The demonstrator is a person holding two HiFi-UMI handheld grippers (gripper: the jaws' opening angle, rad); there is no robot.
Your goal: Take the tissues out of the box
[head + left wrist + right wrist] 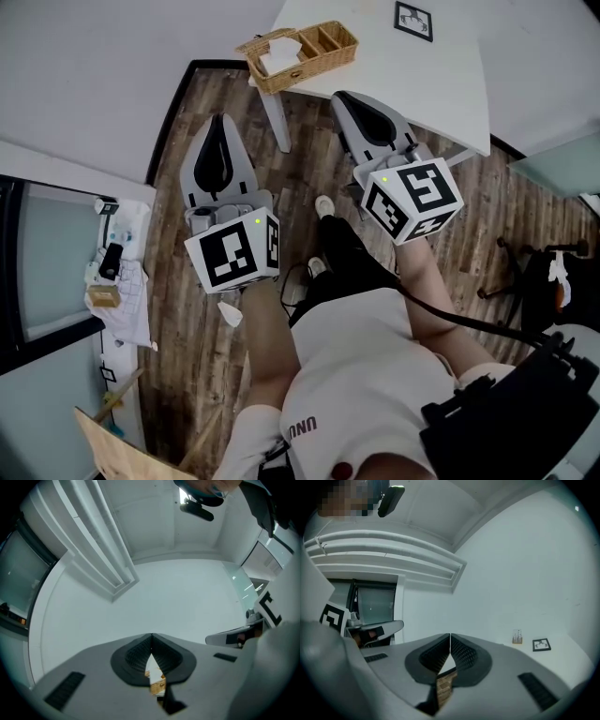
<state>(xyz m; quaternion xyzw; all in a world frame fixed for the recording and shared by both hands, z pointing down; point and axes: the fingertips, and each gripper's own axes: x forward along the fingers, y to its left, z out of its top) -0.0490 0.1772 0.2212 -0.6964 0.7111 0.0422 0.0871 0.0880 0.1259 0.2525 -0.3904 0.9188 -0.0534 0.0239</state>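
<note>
A woven wicker box (302, 52) stands at the near corner of the white table (450, 75), with white tissues (278, 59) in its left compartment. Both grippers hover over the floor short of the table, pointing towards it. My left gripper (221, 120) is shut and holds nothing; its closed tips (151, 634) meet, and a sliver of the wicker box (157, 682) shows below them. My right gripper (343, 97) is also shut and bare, its tips (450, 634) touching, with wicker (444, 684) seen under them. Neither touches the box.
A square marker card (413, 21) lies on the table. A white table leg (276, 117) stands between the grippers. A cluttered ledge (118, 272) is at the left, a dark chair base (536, 272) at the right, cardboard (112, 455) at the lower left.
</note>
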